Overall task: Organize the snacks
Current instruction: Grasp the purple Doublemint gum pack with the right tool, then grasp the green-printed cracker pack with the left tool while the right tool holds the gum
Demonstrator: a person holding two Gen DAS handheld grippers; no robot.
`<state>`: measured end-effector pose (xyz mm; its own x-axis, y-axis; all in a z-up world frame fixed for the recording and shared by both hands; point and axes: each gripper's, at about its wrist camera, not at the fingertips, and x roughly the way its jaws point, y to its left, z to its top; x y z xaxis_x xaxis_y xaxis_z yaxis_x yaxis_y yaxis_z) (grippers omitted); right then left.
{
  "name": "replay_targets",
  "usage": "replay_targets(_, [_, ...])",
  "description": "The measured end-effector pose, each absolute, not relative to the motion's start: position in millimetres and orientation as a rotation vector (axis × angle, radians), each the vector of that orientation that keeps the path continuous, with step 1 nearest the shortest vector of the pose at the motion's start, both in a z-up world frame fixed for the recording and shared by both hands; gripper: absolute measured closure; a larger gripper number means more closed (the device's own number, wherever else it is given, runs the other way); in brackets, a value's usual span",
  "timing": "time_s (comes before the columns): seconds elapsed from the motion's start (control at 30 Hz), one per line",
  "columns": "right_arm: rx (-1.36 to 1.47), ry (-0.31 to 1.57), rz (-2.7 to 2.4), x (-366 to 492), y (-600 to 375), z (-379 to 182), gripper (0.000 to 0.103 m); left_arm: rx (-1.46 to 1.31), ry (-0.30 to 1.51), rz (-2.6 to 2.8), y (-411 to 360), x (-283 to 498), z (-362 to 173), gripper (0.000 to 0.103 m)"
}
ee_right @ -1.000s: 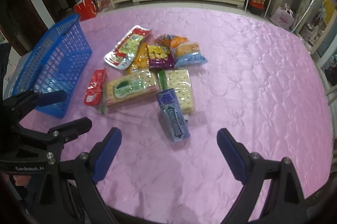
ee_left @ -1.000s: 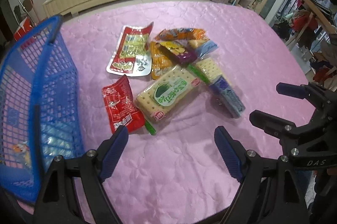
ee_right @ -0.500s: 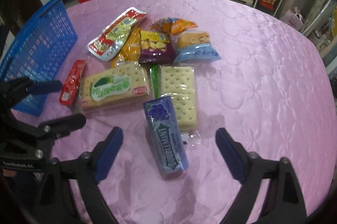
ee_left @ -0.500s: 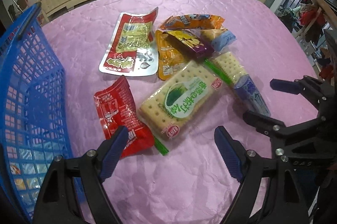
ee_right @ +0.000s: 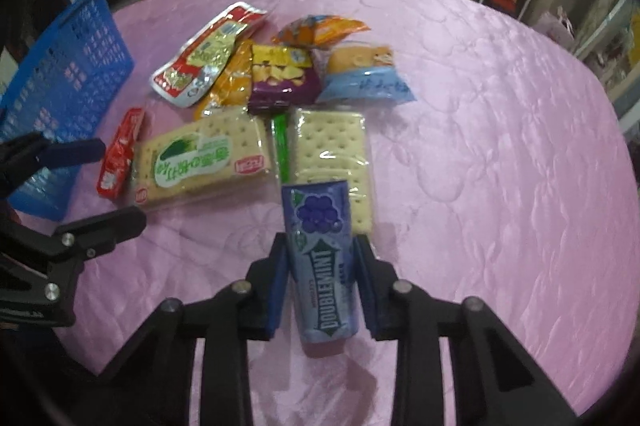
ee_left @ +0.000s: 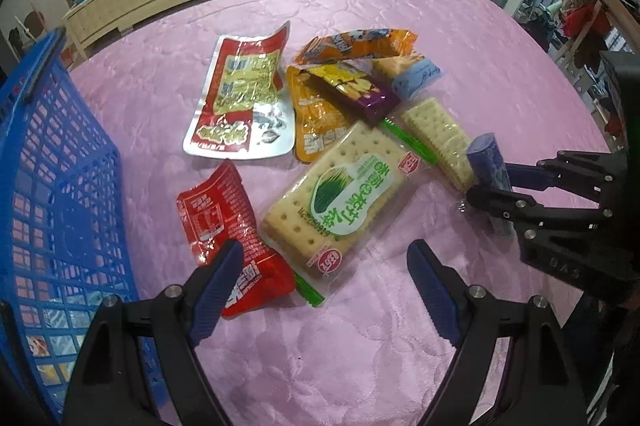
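meanwhile the right gripper (ee_right: pixel 320 286) is closing, pads against the purple gum pack (ee_right: pixel 322 266), while the left gripper (ee_left: pixel 324 286) hangs spread wide above the green-label cracker pack (ee_left: pixel 340 201).

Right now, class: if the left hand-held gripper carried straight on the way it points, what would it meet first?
Probably the clear-wrapped green-label cracker packet, whose near end lies just ahead between the open left hand-held gripper fingers; the red foil sachet sits under the left finger. Depth is uncertain.

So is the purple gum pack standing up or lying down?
Lying down: the gum pack lies flat on the pink cloth, between the closing right gripper.
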<state>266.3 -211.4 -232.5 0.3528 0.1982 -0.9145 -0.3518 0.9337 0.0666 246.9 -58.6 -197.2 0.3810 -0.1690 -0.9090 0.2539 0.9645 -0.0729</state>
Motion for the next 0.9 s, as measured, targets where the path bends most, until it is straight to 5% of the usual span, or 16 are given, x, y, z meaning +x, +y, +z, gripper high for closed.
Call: replay_targets(0.9, [0.031, 1.159, 0.432, 288, -240, -235, 0.067, 0.226, 1.178, -0.367, -105, 312, -240, 0.021])
